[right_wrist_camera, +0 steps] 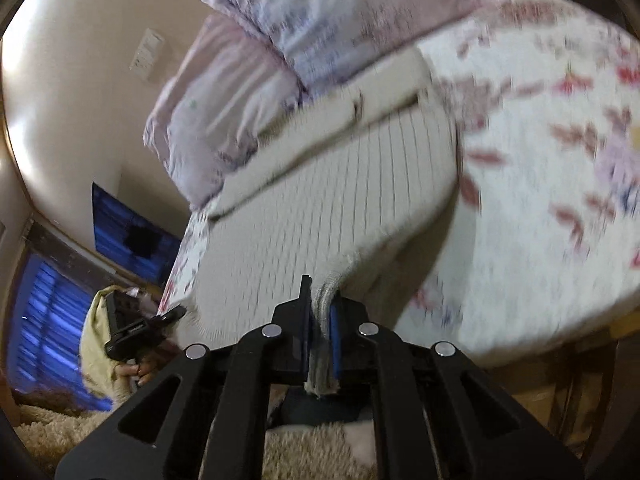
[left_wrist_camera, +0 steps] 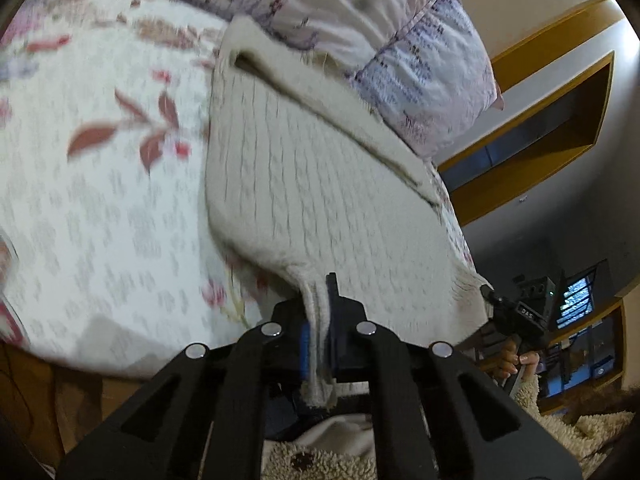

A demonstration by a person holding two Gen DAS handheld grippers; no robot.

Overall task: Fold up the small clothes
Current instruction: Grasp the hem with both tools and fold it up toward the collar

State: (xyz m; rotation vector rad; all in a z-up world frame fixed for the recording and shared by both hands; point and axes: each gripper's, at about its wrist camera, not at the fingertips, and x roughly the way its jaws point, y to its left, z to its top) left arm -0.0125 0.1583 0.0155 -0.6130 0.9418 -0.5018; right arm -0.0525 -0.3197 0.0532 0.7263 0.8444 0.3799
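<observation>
A cream cable-knit garment [left_wrist_camera: 288, 184] lies spread on the floral bedsheet [left_wrist_camera: 100, 200], its far part folded over near the pillows. My left gripper [left_wrist_camera: 318, 312] is shut on its near left corner, the ribbed hem pinched between the blue pads. My right gripper [right_wrist_camera: 322, 312] is shut on the near right corner of the same garment [right_wrist_camera: 320, 208]. The near edge is lifted off the bed between both grippers. The right gripper also shows in the left wrist view [left_wrist_camera: 516, 316], and the left gripper shows in the right wrist view [right_wrist_camera: 136, 328].
Lilac patterned pillows [left_wrist_camera: 400, 40] lie just behind the garment at the head of the bed, also in the right wrist view [right_wrist_camera: 248, 92]. The bed's near edge [right_wrist_camera: 520, 344] drops to a shaggy cream rug [right_wrist_camera: 60, 432]. Wooden shelves [left_wrist_camera: 540, 128] line the wall.
</observation>
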